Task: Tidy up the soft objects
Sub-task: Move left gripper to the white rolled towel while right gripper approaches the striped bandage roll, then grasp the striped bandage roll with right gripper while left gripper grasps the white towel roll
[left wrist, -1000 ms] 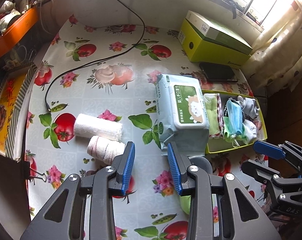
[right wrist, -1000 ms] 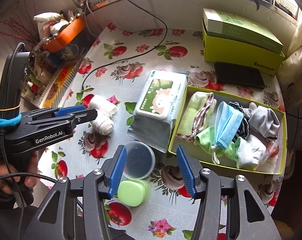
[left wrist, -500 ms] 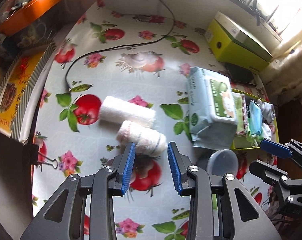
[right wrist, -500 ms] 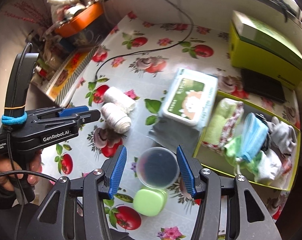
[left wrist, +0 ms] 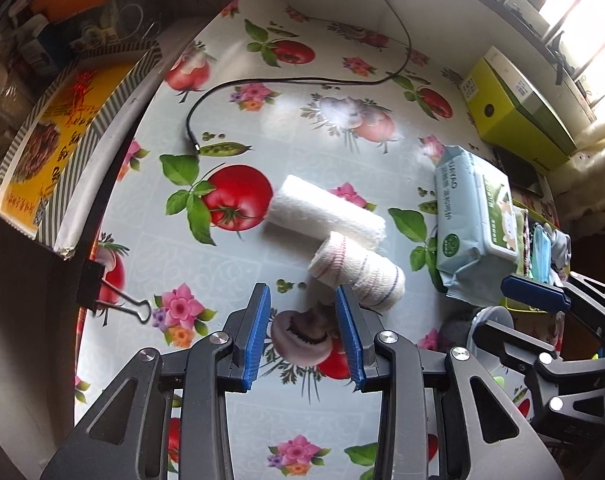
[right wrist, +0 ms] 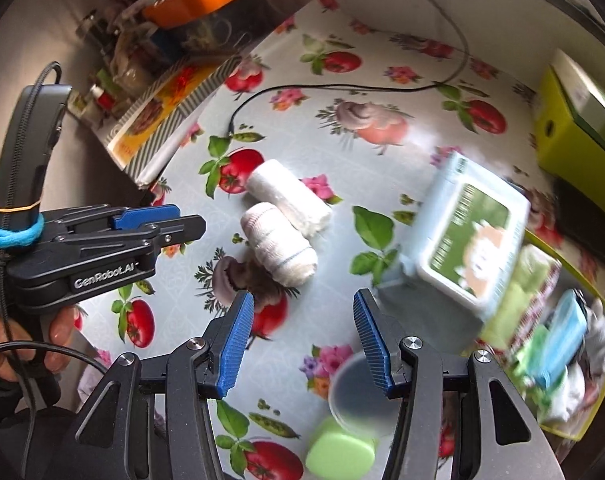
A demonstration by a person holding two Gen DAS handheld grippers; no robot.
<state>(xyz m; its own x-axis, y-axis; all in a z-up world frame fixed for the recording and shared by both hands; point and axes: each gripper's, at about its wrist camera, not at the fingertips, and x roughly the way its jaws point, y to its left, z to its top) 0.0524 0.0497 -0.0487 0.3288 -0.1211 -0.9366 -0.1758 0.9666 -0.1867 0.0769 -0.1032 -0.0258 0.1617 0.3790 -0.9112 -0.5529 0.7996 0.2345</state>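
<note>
While both tools are empty, the left gripper hovers with jaws apart, the striped bandage roll just ahead of its right finger. Recommended: centre over the roll, straddle its width, then close gently. Right gripper stands half open.

2 white rolled cloths lying touching on table; box holding folded soft items.
</note>
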